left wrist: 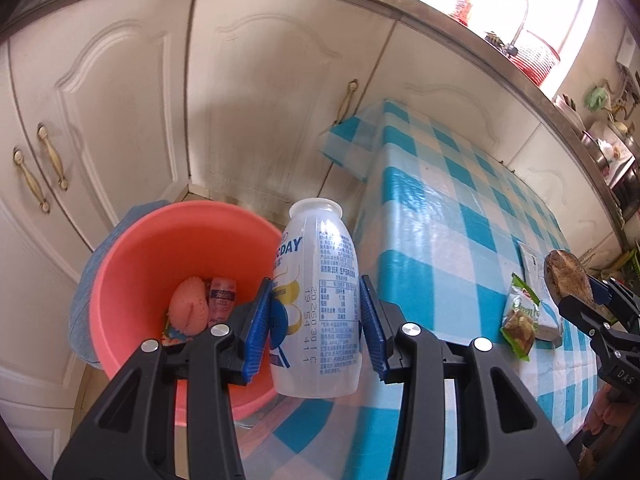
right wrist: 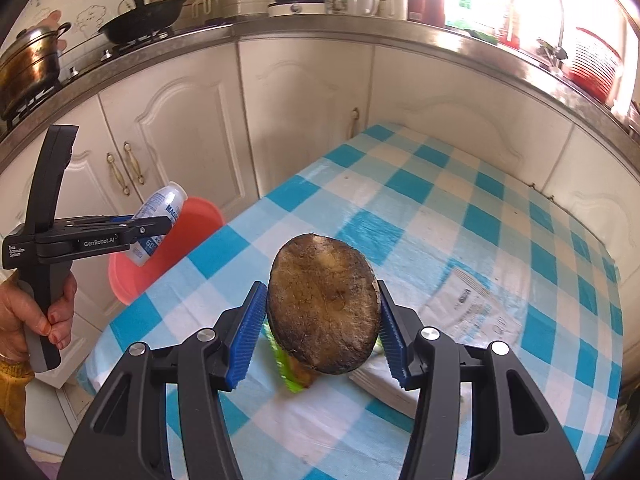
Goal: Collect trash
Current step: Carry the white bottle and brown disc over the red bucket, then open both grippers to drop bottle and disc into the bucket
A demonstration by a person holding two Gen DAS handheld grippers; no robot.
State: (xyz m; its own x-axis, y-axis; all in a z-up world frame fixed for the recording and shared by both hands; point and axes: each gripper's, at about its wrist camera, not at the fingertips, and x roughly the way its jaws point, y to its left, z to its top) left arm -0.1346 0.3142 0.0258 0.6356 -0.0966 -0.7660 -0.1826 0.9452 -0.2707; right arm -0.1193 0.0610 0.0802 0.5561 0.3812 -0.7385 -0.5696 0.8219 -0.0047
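Checked-cloth surface (right wrist: 460, 208) beside a red bucket (left wrist: 160, 248) already holding wrappers. Left hand-held gripper (left wrist: 316, 320) clamps a plastic bottle (left wrist: 318, 300) near the bucket; right hand-held gripper (right wrist: 322, 324) grips a browned fruit half (right wrist: 324, 304). Green snack wrapper (left wrist: 520, 316) remains on the cloth.

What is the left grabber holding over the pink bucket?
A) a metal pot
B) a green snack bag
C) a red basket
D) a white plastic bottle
D. The left gripper has its blue pads pressed on both sides of the white plastic bottle, right by the pink bucket; the green snack bag lies on the checked table.
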